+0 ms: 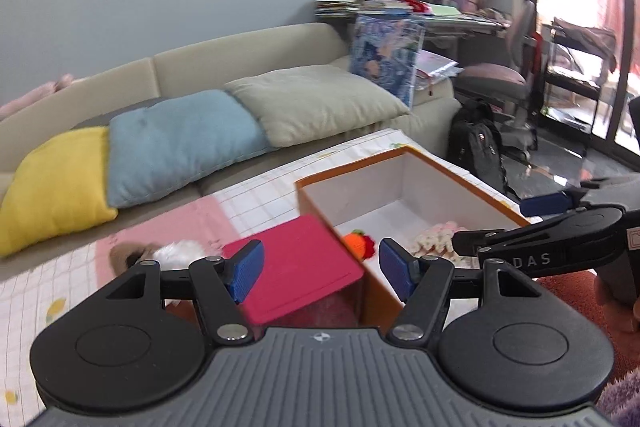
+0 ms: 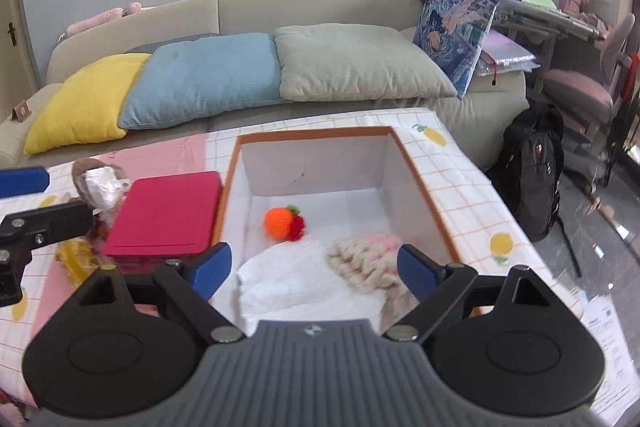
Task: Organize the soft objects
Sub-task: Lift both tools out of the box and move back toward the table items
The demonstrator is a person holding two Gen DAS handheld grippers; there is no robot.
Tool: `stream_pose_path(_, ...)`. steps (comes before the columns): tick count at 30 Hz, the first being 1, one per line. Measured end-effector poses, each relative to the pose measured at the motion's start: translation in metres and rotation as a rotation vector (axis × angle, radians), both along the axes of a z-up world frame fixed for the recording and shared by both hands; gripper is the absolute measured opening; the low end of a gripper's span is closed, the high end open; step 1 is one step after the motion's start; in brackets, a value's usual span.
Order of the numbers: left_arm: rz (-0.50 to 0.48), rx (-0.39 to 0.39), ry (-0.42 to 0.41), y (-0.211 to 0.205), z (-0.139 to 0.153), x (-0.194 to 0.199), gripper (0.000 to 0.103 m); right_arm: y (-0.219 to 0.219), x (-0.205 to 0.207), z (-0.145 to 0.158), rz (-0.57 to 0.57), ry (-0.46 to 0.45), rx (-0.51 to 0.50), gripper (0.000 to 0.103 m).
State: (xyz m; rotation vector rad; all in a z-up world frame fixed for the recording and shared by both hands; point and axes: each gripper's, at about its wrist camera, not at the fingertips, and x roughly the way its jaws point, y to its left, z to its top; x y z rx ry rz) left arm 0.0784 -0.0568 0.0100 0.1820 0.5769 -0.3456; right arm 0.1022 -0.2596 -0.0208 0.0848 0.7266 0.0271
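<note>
An orange-rimmed box [image 2: 416, 183] with white walls stands on the checked tablecloth. Inside it lie an orange and red knitted fruit [image 2: 282, 223], a white cloth [image 2: 280, 283] and a beige and pink knitted piece [image 2: 366, 263]. My right gripper [image 2: 314, 273] hangs open over the box's near side, nothing between its fingers. My left gripper [image 1: 320, 271] is open and empty above the box's left wall [image 1: 316, 205] and the red case [image 1: 296, 267]. A white and brown furry toy [image 1: 168, 253] lies left of the case; in the right wrist view the toy [image 2: 102, 187] sits behind my left gripper's fingers [image 2: 24, 181].
A red case [image 2: 166, 213] lies against the box's left side. A yellow item [image 2: 76, 257] sits by it. Behind the table stands a beige sofa [image 2: 312, 3] with yellow, blue and grey-green cushions. A black backpack [image 2: 532, 163] and desk chair are on the right.
</note>
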Motion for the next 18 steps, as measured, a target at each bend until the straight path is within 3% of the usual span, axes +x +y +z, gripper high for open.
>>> stream_pose_path(12, 0.243, -0.126, 0.113, 0.089, -0.027, -0.028, 0.078, 0.080, -0.018, -0.008, 0.251, 0.067, 0.051, 0.090)
stream_pose_path(18, 0.398, -0.205, 0.122, 0.128, -0.040, -0.034, 0.078, 0.121, -0.016, -0.013, 0.380, 0.070, 0.014, 0.089)
